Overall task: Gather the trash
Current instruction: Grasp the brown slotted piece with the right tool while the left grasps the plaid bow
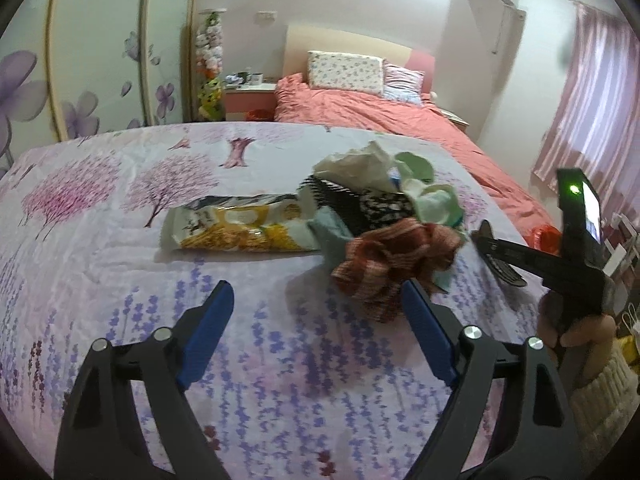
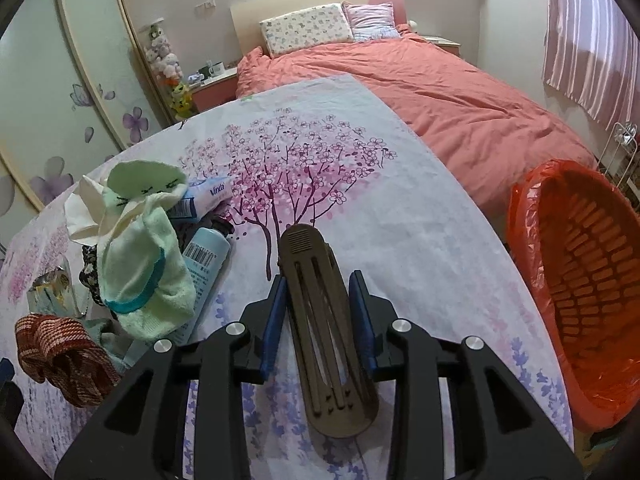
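My right gripper (image 2: pixel 322 284) is shut on a long brown slotted clip-like piece (image 2: pixel 320 320) and holds it above the flowered cloth, left of the orange mesh bin (image 2: pixel 576 296) lined with an orange bag. It also shows in the left wrist view (image 1: pixel 500 254). My left gripper (image 1: pixel 318 292) is open and empty over the cloth, just in front of a red-brown knitted cloth (image 1: pixel 396 264). Behind that lies a pile: a yellow snack wrapper (image 1: pixel 240 228), crumpled white paper (image 1: pixel 356 164), a pale green sock (image 2: pixel 148 280), a light blue bottle (image 2: pixel 204 264) and a tissue pack (image 2: pixel 208 196).
The flowered cloth (image 2: pixel 400 232) covers a table in front of a bed with a coral duvet (image 2: pixel 460 100). A wardrobe with painted purple flowers (image 1: pixel 80 60) stands at the left, a bedside table (image 1: pixel 248 96) behind, pink curtains (image 2: pixel 592 40) at the right.
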Tool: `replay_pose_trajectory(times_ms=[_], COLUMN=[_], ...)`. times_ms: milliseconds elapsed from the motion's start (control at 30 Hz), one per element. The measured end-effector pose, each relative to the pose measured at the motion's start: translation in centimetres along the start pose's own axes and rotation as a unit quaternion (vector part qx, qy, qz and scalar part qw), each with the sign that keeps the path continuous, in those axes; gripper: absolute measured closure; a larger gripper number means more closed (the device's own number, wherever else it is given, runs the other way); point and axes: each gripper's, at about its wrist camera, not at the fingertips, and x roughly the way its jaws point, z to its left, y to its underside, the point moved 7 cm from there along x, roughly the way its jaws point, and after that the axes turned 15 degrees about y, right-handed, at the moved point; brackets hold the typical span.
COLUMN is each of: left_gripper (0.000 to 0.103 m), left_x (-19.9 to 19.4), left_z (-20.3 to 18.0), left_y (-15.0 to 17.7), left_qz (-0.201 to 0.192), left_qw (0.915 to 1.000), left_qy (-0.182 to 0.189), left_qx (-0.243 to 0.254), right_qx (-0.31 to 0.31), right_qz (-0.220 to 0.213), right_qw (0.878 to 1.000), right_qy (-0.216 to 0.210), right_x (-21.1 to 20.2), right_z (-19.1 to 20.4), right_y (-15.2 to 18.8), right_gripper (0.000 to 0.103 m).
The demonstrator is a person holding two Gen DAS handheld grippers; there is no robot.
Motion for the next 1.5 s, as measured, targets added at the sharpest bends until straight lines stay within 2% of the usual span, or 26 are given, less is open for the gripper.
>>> replay_pose_trajectory(times_ms=[133,400,500,567,667,767,933,1033,1300,1367,1433,1500], left_gripper=[0.028,0.038,0.045,0.059,0.07,0.076,0.079,0.08,0.08,0.08,0.08,0.08], left_x=[1.1,4.7,5.6,6.0,6.1,5.8,5.4,5.0,4.2,4.2,4.2,4.4], left_z=[-1.5,-2.8,-3.0,-3.0,-2.8,-2.6,-2.7,-3.0,-3.8,-3.9,-4.0,-4.1], left_y=[-0.3,-1.1,-1.2,-1.3,-1.6,-1.9,-2.1,-2.3,-2.6,-2.6,-2.5,-2.5], left_qz=[0.007,0.033,0.04,0.043,0.04,0.037,0.032,0.029,0.021,0.023,0.024,0.027], left_qw=[0.9997,0.9987,0.9982,0.9981,0.9986,0.9987,0.9988,0.9988,0.9989,0.9988,0.9988,0.9988], left_qy=[0.008,-0.001,-0.005,-0.007,0.003,0.013,0.022,0.027,0.024,0.025,0.025,0.026], left_qx=[0.021,0.04,0.045,0.044,0.036,0.032,0.03,0.028,0.035,0.035,0.035,0.034], right_qx=[0.002,0.008,0.01,0.012,0.01,0.014,0.027,0.034,0.021,0.013,0.007,0.006], right_qz=[0.001,0.002,0.002,0.002,0.001,-0.001,0.001,-0.004,-0.006,-0.006,-0.001,0.0], right_qw=[1.0,1.0,1.0,1.0,1.0,1.0,0.999,0.998,0.999,1.0,1.0,1.0], right_qy=[-0.003,-0.012,-0.015,-0.017,-0.018,-0.024,-0.034,-0.044,-0.03,-0.023,-0.014,-0.014], right_x=[0.0,0.0,0.1,0.2,0.1,0.0,-0.4,-1.1,-0.6,-0.6,-0.3,-0.2], right_z=[0.1,-0.1,-0.2,-0.3,-0.5,-0.7,-1.6,-2.0,-1.9,-1.8,-1.6,-1.6], right_y=[-0.1,-0.1,-0.1,-0.2,-0.1,0.0,0.6,0.5,0.7,0.7,0.7,0.6], right_gripper=[0.07,0.07,0.07,0.07,0.072,0.073,0.073,0.079,0.079,0.076,0.067,0.065])
